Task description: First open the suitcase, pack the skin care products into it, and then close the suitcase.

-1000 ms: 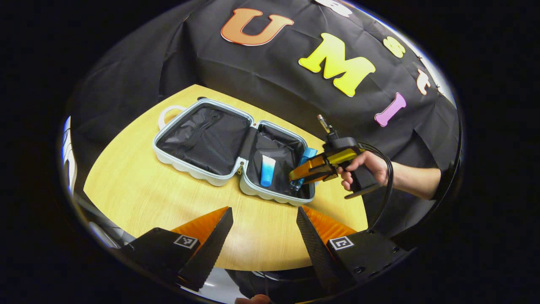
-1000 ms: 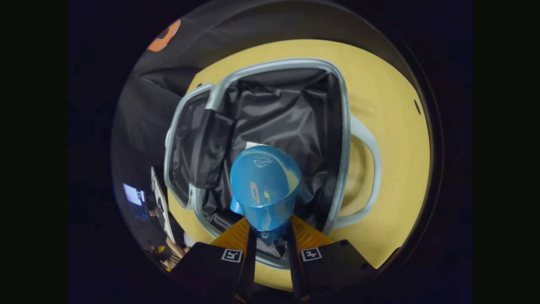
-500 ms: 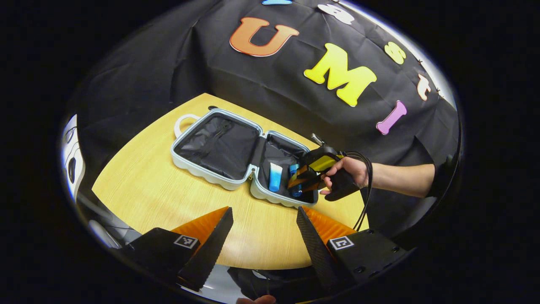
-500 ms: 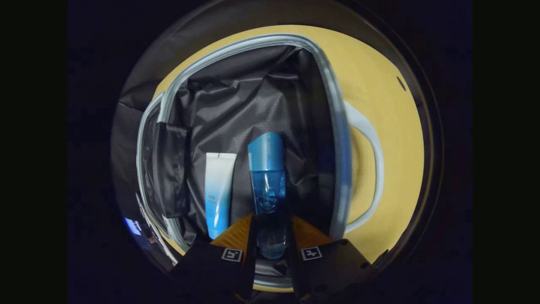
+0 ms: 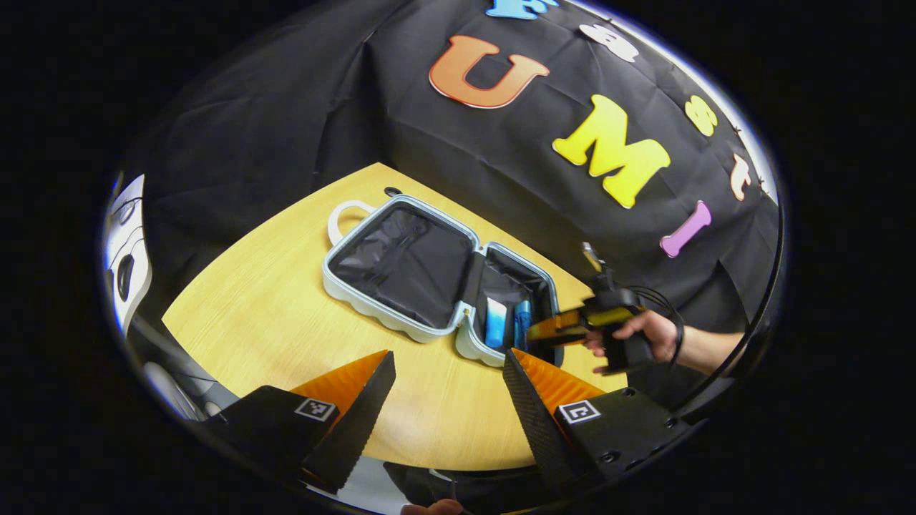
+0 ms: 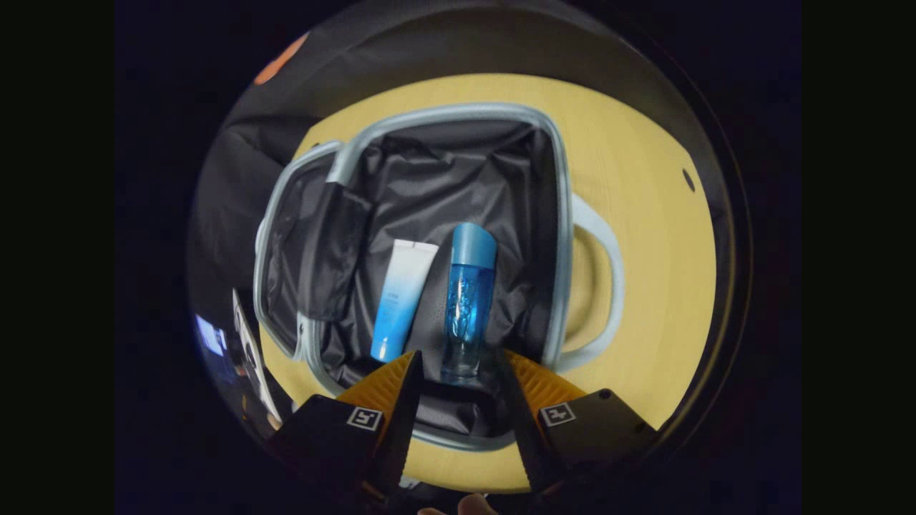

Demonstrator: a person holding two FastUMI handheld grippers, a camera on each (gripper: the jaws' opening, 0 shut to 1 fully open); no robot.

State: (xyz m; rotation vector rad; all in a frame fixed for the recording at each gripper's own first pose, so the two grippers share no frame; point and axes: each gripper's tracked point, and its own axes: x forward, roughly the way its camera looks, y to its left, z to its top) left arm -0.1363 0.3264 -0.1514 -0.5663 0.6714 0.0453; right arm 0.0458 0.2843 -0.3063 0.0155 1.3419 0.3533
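Two skin care items are seen in the left gripper view inside the open suitcase [image 5: 429,275], which lies flat near the desk's [image 5: 243,315] far edge: a tube [image 5: 495,332] and a bottle [image 5: 523,318], side by side in the half nearer the right edge. The right gripper [image 5: 547,331] is held just beside that half's rim, its fingers parted and empty. The left gripper [image 5: 447,390] is kept over the near edge, spread wide, nothing grasped. Closing is judged the remaining step (the empty half has to be swung over); if a finger catches the rim, the shell could be dragged across the desk.

In the right gripper view, the bottle [image 6: 466,300] is shown lying on the dark lining, long axis running from the near rim toward the far rim, cap pointing away, base between the released fingers. The tube [image 6: 402,300] lies alongside, slightly slanted, its blue end nearest. Being round, the bottle could be rolled against the tube or toward the rim if nudged during withdrawal, and could be pinched when the case is shut.
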